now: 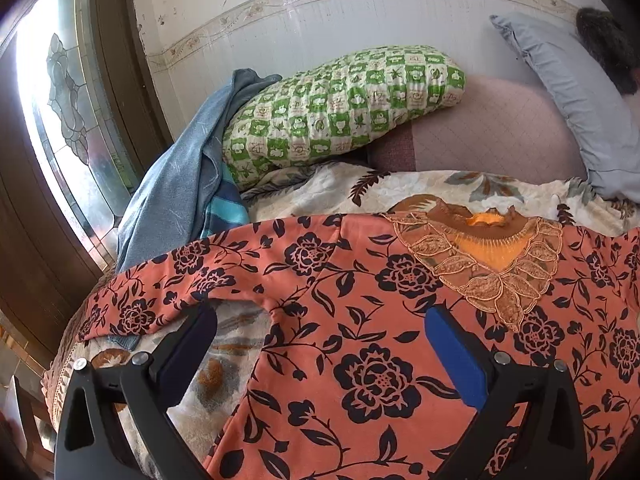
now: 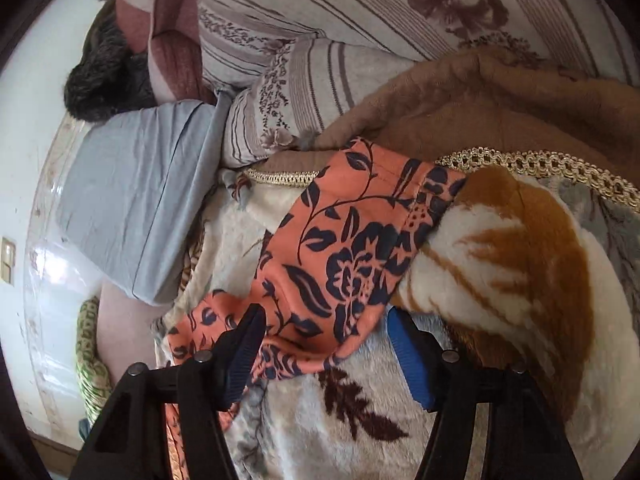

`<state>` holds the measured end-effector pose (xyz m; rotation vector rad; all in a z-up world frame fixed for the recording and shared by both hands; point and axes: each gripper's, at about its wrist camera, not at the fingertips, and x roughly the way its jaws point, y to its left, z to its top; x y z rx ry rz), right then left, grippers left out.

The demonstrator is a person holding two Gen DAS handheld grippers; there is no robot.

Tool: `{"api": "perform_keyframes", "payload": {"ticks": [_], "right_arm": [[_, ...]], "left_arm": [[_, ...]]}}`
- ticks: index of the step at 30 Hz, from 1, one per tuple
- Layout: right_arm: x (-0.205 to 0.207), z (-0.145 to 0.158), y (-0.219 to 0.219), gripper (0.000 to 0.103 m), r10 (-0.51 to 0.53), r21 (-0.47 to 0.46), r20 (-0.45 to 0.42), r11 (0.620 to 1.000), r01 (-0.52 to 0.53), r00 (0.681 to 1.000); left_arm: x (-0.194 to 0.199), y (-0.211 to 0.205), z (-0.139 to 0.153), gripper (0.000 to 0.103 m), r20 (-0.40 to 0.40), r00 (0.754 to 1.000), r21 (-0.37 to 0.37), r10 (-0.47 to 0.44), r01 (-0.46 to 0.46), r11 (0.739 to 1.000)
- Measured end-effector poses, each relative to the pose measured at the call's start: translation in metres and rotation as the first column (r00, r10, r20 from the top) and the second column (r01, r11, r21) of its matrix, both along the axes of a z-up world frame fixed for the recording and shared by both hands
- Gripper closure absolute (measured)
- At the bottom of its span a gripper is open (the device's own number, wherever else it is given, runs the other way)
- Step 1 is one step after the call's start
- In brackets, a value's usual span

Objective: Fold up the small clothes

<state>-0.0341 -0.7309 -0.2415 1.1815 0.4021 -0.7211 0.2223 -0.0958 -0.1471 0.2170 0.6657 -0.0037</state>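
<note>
Black tongs (image 1: pixel 320 332), blue, perhaps ribbed, pads (image 2: pixel 412 360)

Green checked pillow (image 1: pixel 344 108), grey pillow (image 2: pixel 132 200), floral blanket (image 2: pixel 340 412), blue towel (image 1: pixel 176 188)

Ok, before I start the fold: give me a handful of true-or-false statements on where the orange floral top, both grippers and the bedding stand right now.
1. The floral top lies spread with its lace neckline facing up. True.
2. The left gripper is shut on the top. False: its jaws stand wide open over the cloth, nothing pinched.
3. The right gripper is open, with a sleeve of the top ahead of its fingers. True.
4. The green checked pillow lies on top of the floral top. False: it sits beyond the top, near the wall.
5. The top rests on a bare wooden table. False: it lies on a plush leaf-patterned blanket.
</note>
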Motion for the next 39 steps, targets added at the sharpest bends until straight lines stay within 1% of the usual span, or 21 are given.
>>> {"api": "perform_keyframes", "payload": {"ticks": [1,2,3,5,7,9,11,15,17,19,21,23,24,27,29,31,33,34,35,37,39], "right_arm": [[0.003,-0.004,-0.005,0.042,-0.005,0.009,0.001,1.000,0.005,1.000],[0.005,-0.010,-0.009,0.056,-0.013,0.022,-0.002,1.000,0.013,1.000],[0.006,-0.015,-0.012,0.078,-0.024,0.038,-0.003,0.999,0.024,1.000],[0.004,-0.020,-0.015,0.092,-0.044,0.046,0.010,0.998,0.044,0.999],[0.003,-0.006,-0.009,0.094,-0.057,-0.017,0.010,0.998,0.058,0.998],[0.010,0.027,0.007,0.096,-0.045,-0.161,-0.002,0.986,0.044,0.999],[0.019,0.061,0.029,0.098,0.000,-0.266,0.046,0.964,0.013,0.999],[0.062,0.129,0.082,0.098,0.156,-0.346,0.148,0.933,-0.096,0.977],[0.095,0.170,0.120,0.098,0.264,-0.407,0.159,0.895,-0.181,0.951],[0.133,0.208,0.167,0.098,0.376,-0.456,0.160,0.848,-0.270,0.913],[0.170,0.234,0.223,0.098,0.480,-0.492,0.147,0.794,-0.357,0.865],[0.204,0.244,0.283,0.098,0.567,-0.508,0.112,0.739,-0.443,0.816],[0.221,0.241,0.313,0.098,0.608,-0.502,0.090,0.712,-0.491,0.789],[0.271,0.206,0.402,0.094,0.701,-0.445,-0.016,0.634,-0.633,0.713],[0.309,0.162,0.456,0.094,0.757,-0.362,-0.103,0.576,-0.733,0.645],[0.351,0.107,0.507,0.094,0.809,-0.242,-0.243,0.484,-0.841,0.536],[0.377,0.051,0.548,0.093,0.795,-0.139,-0.439,0.401,-0.906,0.419],[0.385,0.030,0.563,0.093,0.779,-0.104,-0.511,0.364,-0.925,0.364],[0.388,0.020,0.576,0.093,0.755,-0.113,-0.564,0.330,-0.937,0.334],[0.389,0.023,0.600,0.092,0.684,-0.206,-0.655,0.249,-0.946,0.322],[0.387,0.037,0.614,0.092,0.683,-0.247,-0.669,0.169,-0.954,0.294]], "left_arm": [[0.000,-0.001,-0.003,0.000,-0.003,1.000,0.005,-0.002,0.002,1.000],[0.000,-0.003,-0.005,0.000,0.000,1.000,0.011,-0.007,0.007,1.000],[0.000,-0.004,-0.005,0.000,0.007,1.000,0.015,-0.014,0.014,1.000],[-0.003,-0.005,-0.005,0.000,0.025,0.999,0.018,-0.023,0.023,1.000],[-0.004,-0.005,-0.003,0.000,0.045,0.999,0.014,-0.025,0.024,1.000],[-0.005,-0.001,0.000,0.000,0.064,0.998,0.006,-0.015,0.015,1.000],[-0.005,0.008,0.003,0.000,0.087,0.996,-0.005,0.007,-0.007,1.000],[-0.002,0.044,0.003,0.000,0.113,0.989,-0.039,0.095,-0.092,0.995],[0.001,0.065,0.002,0.000,0.113,0.984,-0.052,0.134,-0.129,0.990],[0.008,0.084,0.001,0.000,0.104,0.977,-0.036,0.184,-0.181,0.983],[0.016,0.105,0.000,0.000,0.069,0.974,-0.061,0.216,-0.212,0.975],[0.022,0.124,-0.001,0.000,0.040,0.966,-0.090,0.255,-0.251,0.964],[0.025,0.132,-0.002,0.000,0.025,0.964,-0.101,0.265,-0.261,0.960],[0.030,0.149,-0.006,0.000,0.005,0.954,-0.105,0.301,-0.299,0.948],[0.031,0.156,-0.009,0.000,0.000,0.954,-0.097,0.300,-0.299,0.949],[0.033,0.160,-0.012,0.000,-0.001,0.953,-0.075,0.303,-0.303,0.950],[0.034,0.167,-0.013,0.000,-0.006,0.951,-0.077,0.309,-0.308,0.948],[0.035,0.170,-0.013,0.000,-0.010,0.950,-0.086,0.313,-0.312,0.946],[0.035,0.175,-0.012,0.000,-0.012,0.948,-0.097,0.319,-0.318,0.943],[0.035,0.182,-0.010,0.000,-0.022,0.944,-0.121,0.329,-0.329,0.937],[0.035,0.187,-0.009,0.000,-0.024,0.939,-0.140,0.344,-0.344,0.929]]}}
